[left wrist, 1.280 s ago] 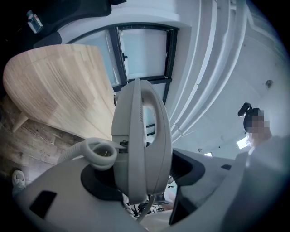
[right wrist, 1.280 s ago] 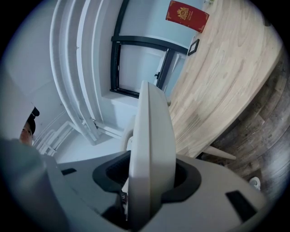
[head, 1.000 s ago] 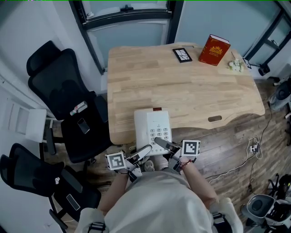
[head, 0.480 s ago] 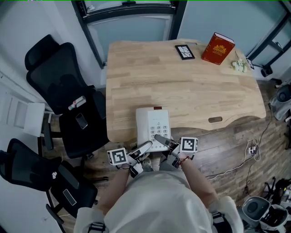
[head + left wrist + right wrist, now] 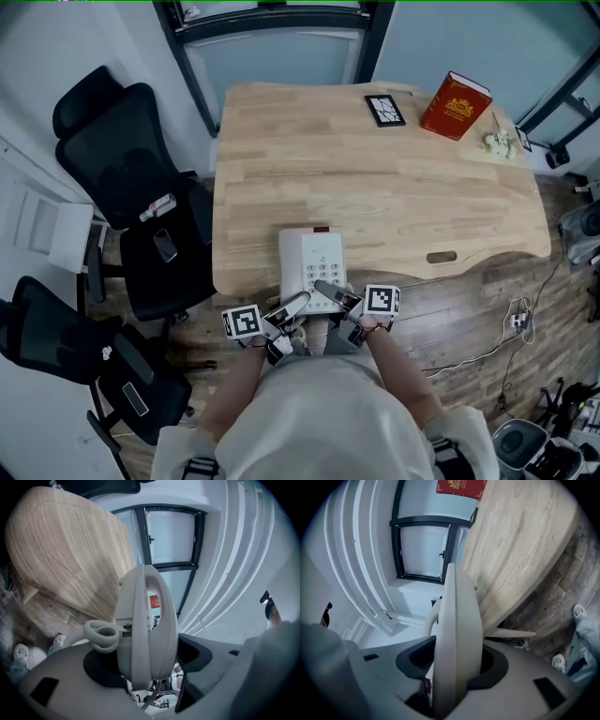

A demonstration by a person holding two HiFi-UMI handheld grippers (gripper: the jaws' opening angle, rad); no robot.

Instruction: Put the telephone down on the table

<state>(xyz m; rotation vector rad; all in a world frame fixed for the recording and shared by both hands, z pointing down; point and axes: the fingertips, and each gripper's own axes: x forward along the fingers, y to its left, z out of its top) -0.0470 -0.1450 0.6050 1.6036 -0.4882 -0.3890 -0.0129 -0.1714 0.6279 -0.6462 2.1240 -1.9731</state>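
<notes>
A white telephone [image 5: 312, 261] with a keypad lies flat over the near edge of the wooden table [image 5: 394, 187], its near end reaching past the edge. My left gripper [image 5: 302, 302] is shut on its near left side. My right gripper [image 5: 324, 289] is shut on its near right side. In the left gripper view the telephone [image 5: 146, 630] stands edge-on between the dark pads, with its coiled cord [image 5: 100, 635] to the left. The right gripper view shows the telephone [image 5: 457, 644] edge-on between that gripper's pads. I cannot tell whether it touches the tabletop.
A red book [image 5: 456, 92], a black framed slab [image 5: 385, 110] and a small white thing [image 5: 497, 142] lie at the table's far right. Two black office chairs [image 5: 122, 159] [image 5: 56, 342] stand to the left. Cables [image 5: 516, 319] trail on the wood floor at the right.
Both grippers have sunk a little with the telephone held between them, bringing it lower over the table's near edge. The grip looks unchanged.
</notes>
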